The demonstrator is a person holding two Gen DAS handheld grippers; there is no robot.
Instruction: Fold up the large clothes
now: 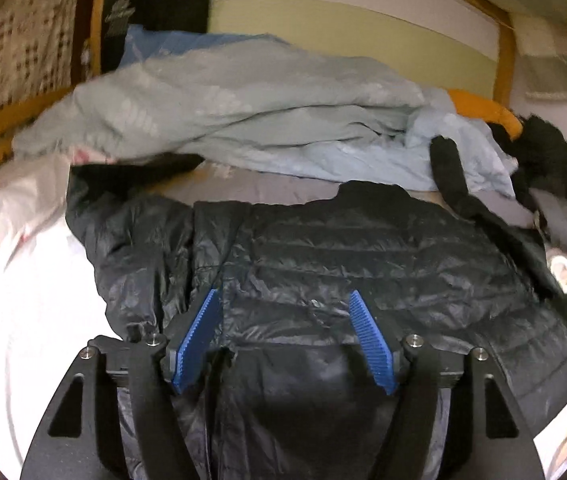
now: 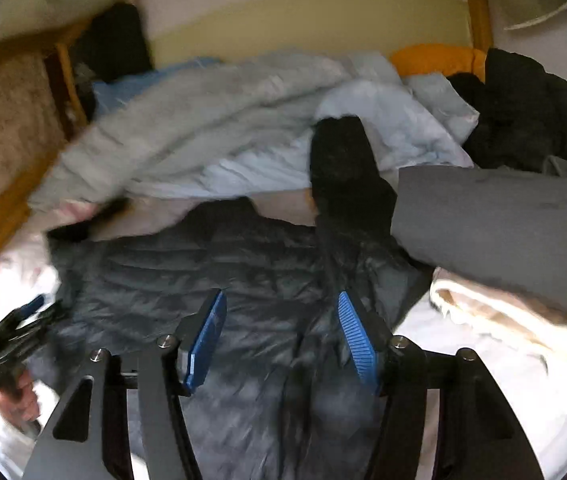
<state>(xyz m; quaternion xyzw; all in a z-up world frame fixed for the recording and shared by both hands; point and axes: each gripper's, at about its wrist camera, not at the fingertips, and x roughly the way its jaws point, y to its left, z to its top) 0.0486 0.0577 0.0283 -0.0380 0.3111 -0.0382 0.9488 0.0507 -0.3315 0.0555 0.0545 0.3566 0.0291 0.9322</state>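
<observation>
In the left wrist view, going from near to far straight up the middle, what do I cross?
Left gripper, fingers open → black quilted jacket → strip of grey sheet → crumpled pale blue bedding → pale green and white wall.

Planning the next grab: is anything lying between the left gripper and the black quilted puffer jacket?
Nothing visible. The left gripper hangs open directly over the black quilted puffer jacket, with no other fabric over that part.

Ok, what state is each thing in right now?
Left gripper: open, nothing between its pads, above the jacket.
Right gripper: open, holding nothing.
Black puffer jacket: lying spread on the bed, one sleeve stretched out.
Pale blue quilt: rumpled in a heap behind the jacket.
Grey garment: lying loose, unfolded.
</observation>
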